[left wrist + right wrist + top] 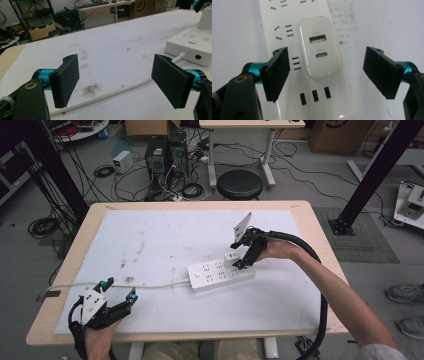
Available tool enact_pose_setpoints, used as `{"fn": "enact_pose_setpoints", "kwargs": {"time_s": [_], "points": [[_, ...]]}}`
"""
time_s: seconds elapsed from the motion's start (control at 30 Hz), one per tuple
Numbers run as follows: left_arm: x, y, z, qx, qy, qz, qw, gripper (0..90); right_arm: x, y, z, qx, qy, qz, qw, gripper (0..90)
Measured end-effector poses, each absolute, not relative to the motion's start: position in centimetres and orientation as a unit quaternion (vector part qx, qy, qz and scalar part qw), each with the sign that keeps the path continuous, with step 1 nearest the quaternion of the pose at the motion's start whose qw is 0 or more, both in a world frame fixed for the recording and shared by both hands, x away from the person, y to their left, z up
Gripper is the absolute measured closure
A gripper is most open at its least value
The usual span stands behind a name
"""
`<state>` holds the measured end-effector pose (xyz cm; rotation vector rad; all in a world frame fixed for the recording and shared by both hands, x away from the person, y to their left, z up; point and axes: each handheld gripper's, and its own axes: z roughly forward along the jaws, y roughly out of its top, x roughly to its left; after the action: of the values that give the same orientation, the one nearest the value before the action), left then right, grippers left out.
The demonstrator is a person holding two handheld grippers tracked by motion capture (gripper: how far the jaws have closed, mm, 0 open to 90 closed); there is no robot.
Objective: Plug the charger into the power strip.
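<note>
Overhead, a white power strip (221, 274) lies right of centre on the table's white mat (160, 240), charger (230, 258) plugged into its far side. Right gripper (243, 251) hovers over the charger; left gripper (120, 292) rests near the left front edge by the cord (150, 286). Left gripper view: jaws wide apart, cord (110, 94) between, strip (192, 45) far right. Right gripper view: jaws apart, flanking the charger (319, 46).

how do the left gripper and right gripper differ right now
The left gripper rests near the table's front edge beside the white cable; the right gripper is poised over the power strip.
The left gripper's jaws frame bare mat and cable; the right gripper's jaws flank the plugged-in white charger without touching it.
Both are open, holding nothing.
</note>
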<state>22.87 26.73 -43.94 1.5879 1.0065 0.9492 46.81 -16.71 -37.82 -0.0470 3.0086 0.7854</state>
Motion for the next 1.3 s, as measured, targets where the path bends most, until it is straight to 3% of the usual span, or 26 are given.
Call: {"fn": "enact_pose_setpoints", "kwargs": {"time_s": [0.57,0.93,1.3], "points": [[24.7,27.8,-44.2,0.650,0.425,0.382,0.502,22.0,41.6,-23.3,-35.5,0.142,0.896,0.406,0.115,22.1],[25.7,28.8,-44.4,0.651,0.431,0.373,0.502,22.1,36.8,-27.5,-37.9,0.283,0.800,0.491,0.198,22.1],[26.4,28.7,-44.3,0.650,0.430,0.369,0.506,22.0,32.6,-29.6,-39.8,0.370,0.730,0.522,0.243,21.2]]}}
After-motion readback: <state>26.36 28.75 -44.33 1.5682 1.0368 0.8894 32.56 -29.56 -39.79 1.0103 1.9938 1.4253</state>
